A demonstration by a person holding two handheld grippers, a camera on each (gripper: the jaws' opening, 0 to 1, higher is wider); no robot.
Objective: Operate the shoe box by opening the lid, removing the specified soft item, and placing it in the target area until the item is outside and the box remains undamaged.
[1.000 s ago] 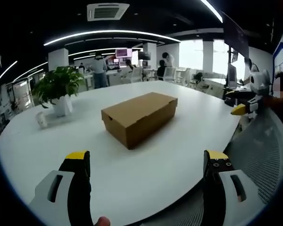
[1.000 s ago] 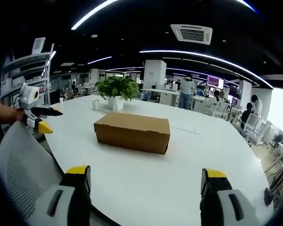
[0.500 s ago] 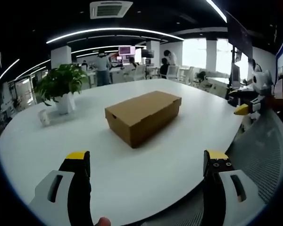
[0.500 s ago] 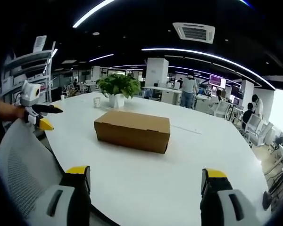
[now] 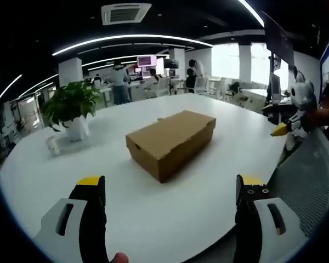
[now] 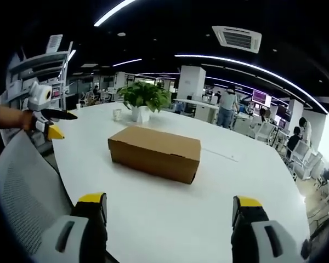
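Observation:
A closed brown cardboard shoe box (image 5: 171, 142) (image 6: 154, 152) lies in the middle of a large white table (image 5: 153, 208) (image 6: 170, 219), lid down. My left gripper (image 5: 170, 189) is open near the table's edge, well short of the box, with nothing between its jaws. It also appears at the far left of the right gripper view as the left gripper (image 6: 48, 127), held in a hand. My right gripper (image 6: 169, 205) is open too, apart from the box, and reappears at the right edge of the left gripper view as the right gripper (image 5: 289, 123).
A potted green plant (image 5: 71, 107) (image 6: 144, 100) and a small white cup (image 5: 52, 146) (image 6: 116, 114) stand on the table's far side. A grey mesh chair back (image 5: 301, 186) (image 6: 24, 192) sits between the grippers. People and desks fill the office behind.
Both cameras have drifted slightly closer, so the box looks a little larger and nearer. The box itself has not moved and both grippers stay open.

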